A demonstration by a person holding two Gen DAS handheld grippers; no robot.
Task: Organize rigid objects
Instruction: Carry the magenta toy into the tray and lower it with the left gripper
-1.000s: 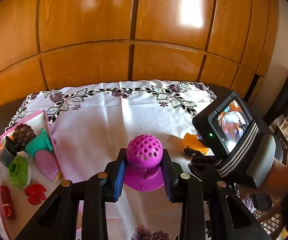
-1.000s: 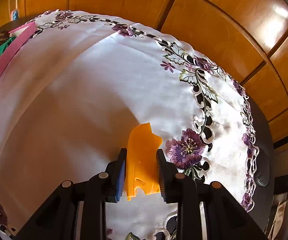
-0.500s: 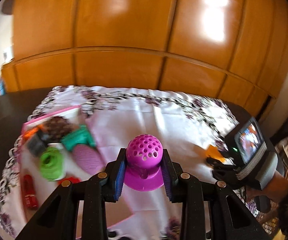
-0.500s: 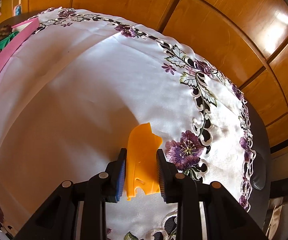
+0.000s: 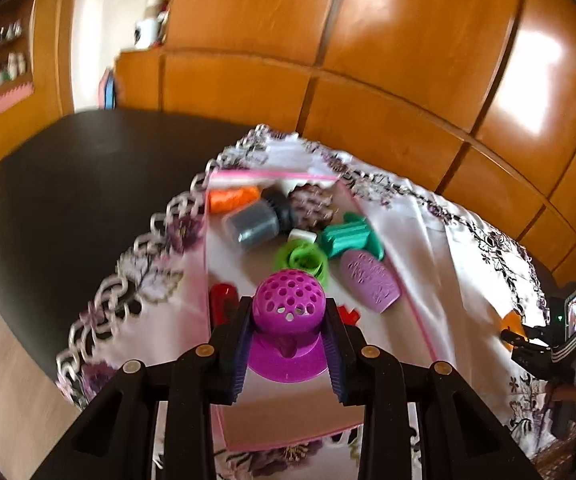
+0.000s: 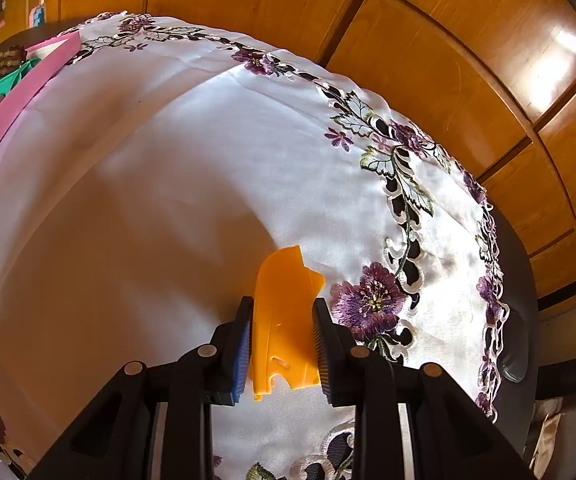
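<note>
Swinging across from the bare middle of the cloth, the left gripper (image 5: 288, 344) is now hanging over the pink-rimmed tray (image 5: 420, 320), which a second ago sat off at the left edge of its view. Its jaws are pinching the magenta perforated dome toy (image 5: 290, 308) by the neck, just above the toy's flat round base, and they are barely apart.

Below and beyond the toy, the tray is crowding up at its far end: a lime green ring (image 5: 302, 260), a lilac embossed oval (image 5: 370, 282), a teal spool-like piece (image 5: 350, 238), a small white block (image 5: 302, 236), a grey cylinder (image 5: 254, 226), an orange piece (image 5: 232, 198) and a dark studded ball (image 5: 314, 202). A red cylinder (image 5: 222, 302) and a red flat piece (image 5: 348, 315) are showing just beside the fingers. Motion blur is softening these, so the shapes are probably but not certainly as named. The tray's near end is lying bare beneath the gripper.

The tray is sitting at the corner of the embroidered white tablecloth (image 6: 192, 168), close to its lace edge, with dark tabletop (image 5: 68, 184) beyond.

The right gripper (image 6: 284, 344) is holding still, well apart at the cloth's opposite side, clamping a flat orange plastic piece (image 6: 284, 312) that is resting on the cloth near the purple flower border. Wide plain cloth is lying open between it and the tray.
</note>
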